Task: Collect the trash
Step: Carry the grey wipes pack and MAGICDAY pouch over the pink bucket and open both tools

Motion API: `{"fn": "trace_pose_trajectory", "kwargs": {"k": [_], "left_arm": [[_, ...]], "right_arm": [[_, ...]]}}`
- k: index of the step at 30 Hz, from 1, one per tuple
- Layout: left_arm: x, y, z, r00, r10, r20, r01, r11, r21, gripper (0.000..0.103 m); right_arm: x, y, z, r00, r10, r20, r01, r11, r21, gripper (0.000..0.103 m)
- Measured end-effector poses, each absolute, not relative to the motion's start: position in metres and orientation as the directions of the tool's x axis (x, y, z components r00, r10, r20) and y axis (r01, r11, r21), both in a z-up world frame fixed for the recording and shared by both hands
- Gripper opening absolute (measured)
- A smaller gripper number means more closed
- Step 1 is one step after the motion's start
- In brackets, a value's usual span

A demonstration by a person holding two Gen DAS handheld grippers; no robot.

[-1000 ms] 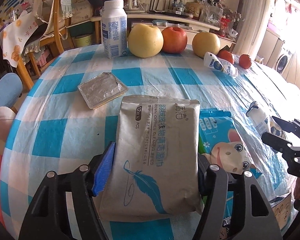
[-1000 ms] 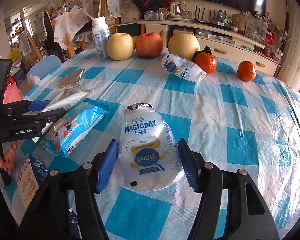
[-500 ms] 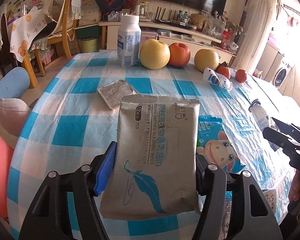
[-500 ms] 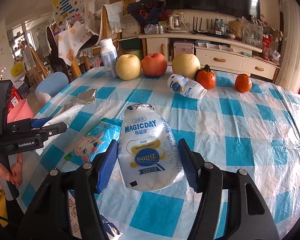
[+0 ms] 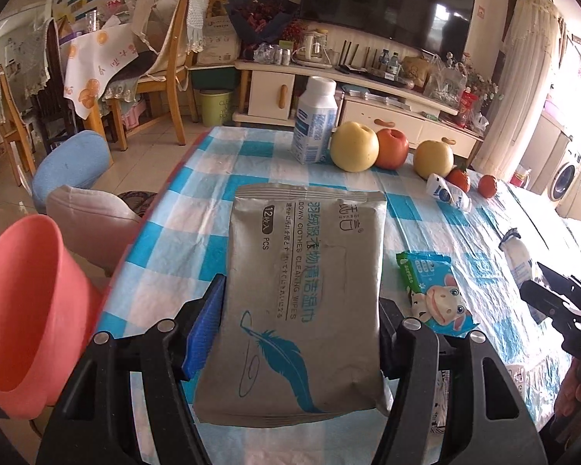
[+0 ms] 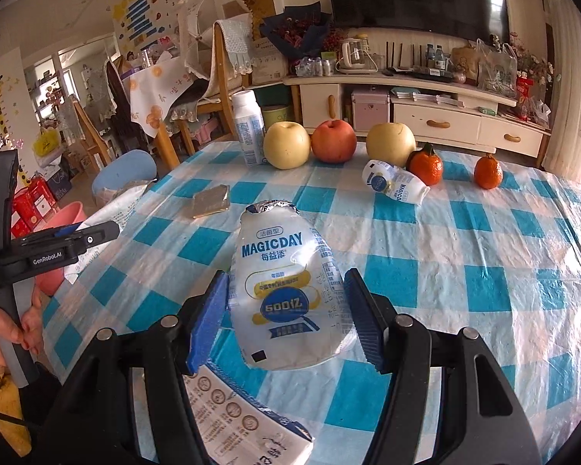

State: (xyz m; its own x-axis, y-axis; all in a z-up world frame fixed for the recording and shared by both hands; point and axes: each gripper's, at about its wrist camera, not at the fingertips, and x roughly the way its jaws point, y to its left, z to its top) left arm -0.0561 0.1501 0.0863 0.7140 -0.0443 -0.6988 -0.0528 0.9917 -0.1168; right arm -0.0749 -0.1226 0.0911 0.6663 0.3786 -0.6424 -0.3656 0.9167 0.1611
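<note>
The left gripper (image 5: 302, 333) is clamped on a grey wipes packet (image 5: 304, 294), with 1 blue pad against each long edge; the packet is held flat and clear of the table (image 5: 182, 240). The right gripper (image 6: 286, 314) is closed to the width of a crushed MAGICDAY bottle (image 6: 286, 290), pinching its lower body so the foil-capped neck points forward.

Both items are carried level and lengthwise along the fingers (a grip across the narrow axis leaves less overhang to sag or twist).

A pink bin (image 5: 23, 310) stands off the table's left edge, just beside the left gripper. It is judged to be the collection point, so the wipes packet is likely the 1st item due for release.

Trash on the table:
1. A blue cartoon wipes pack (image 5: 434, 290), near the front edge.
2. A foil blister pack (image 6: 211, 201).
3. A 2nd crushed bottle (image 6: 393, 186), just beside a tangerine (image 6: 426, 164).

The upright bottle (image 6: 248, 131) and the row of 3 fruits (image 6: 333, 141) stand at the far edge and are probably not trash.
</note>
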Motion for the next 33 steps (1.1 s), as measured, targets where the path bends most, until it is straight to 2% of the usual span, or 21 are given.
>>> {"fn": "trace_pose_trajectory", "kwargs": {"k": [15, 26, 33], "left_arm": [[-0.093, 0.248, 0.114, 0.754, 0.091, -0.65, -0.251, 0.955, -0.157, 0.066], [-0.121, 0.346, 0.11, 0.735, 0.195, -0.649, -0.448, 0.859, -0.249, 0.066], [-0.136, 0.404, 0.099, 0.725, 0.22, -0.653, -0.541, 0.769, -0.34, 0.066]], "right_arm": [[-0.093, -0.03, 0.11, 0.61, 0.472, -0.636, -0.5, 0.852, 0.153, 0.062], [-0.095, 0.101, 0.128, 0.502, 0.596, -0.627, -0.677, 0.722, 0.145, 0.062], [-0.093, 0.19, 0.136, 0.432, 0.652, -0.623, -0.762, 0.633, 0.134, 0.062]]}}
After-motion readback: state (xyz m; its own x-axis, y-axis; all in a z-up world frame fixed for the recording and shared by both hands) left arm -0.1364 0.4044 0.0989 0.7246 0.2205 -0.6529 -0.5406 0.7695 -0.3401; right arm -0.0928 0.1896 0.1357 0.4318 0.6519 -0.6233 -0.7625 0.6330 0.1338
